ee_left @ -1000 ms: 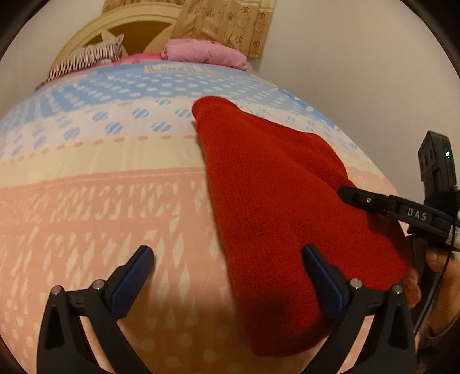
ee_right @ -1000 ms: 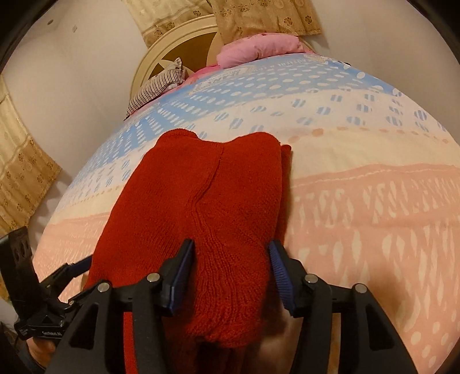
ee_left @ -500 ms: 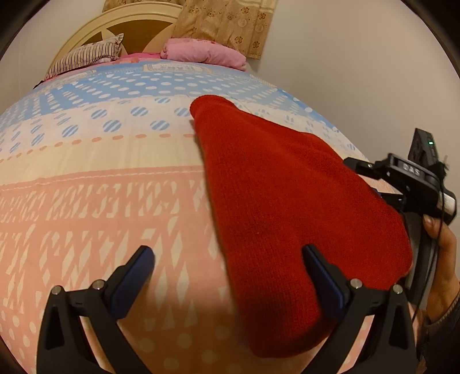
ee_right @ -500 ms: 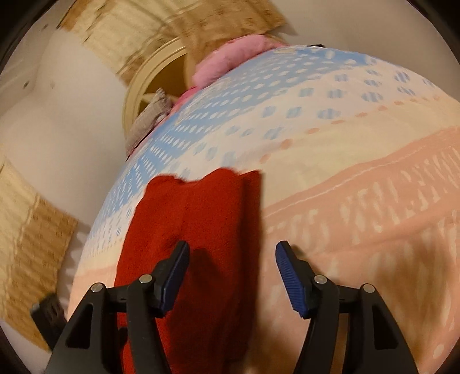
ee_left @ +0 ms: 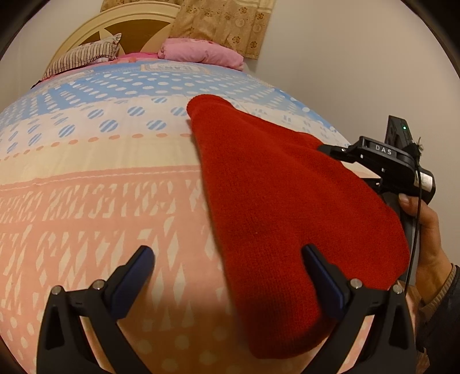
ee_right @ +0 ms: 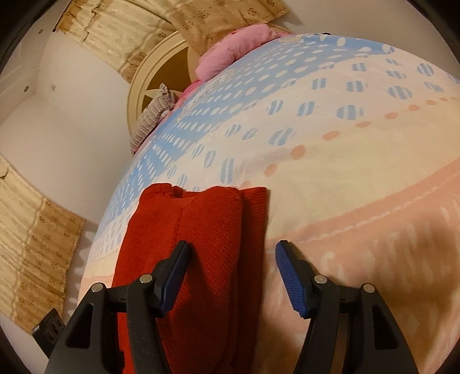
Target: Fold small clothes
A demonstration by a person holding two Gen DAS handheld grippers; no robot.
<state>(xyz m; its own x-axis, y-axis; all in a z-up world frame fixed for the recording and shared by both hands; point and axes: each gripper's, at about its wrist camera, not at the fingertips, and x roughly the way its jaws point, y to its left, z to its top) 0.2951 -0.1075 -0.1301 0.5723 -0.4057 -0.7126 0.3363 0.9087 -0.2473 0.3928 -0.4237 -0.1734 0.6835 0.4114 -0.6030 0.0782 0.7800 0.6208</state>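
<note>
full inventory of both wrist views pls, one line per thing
sweater: 1, red knit, folded, lying on the bed's right side
bedspread: 1, blue, cream and pink bands with dots, covers the bed
pink pillow: 1, pink, at the head of the bed
striped pillow: 1, brown and white stripes, at the head, left of the pink one
headboard: 1, cream, arched, against the wall
curtain: tan, floral, behind the headboard; more on the side wall
left gripper: 1, black with blue pads, open, empty, over the sweater's near edge
right gripper: 1, same build, open, empty, over the sweater
right hand: 1, holds the right gripper's handle
</note>
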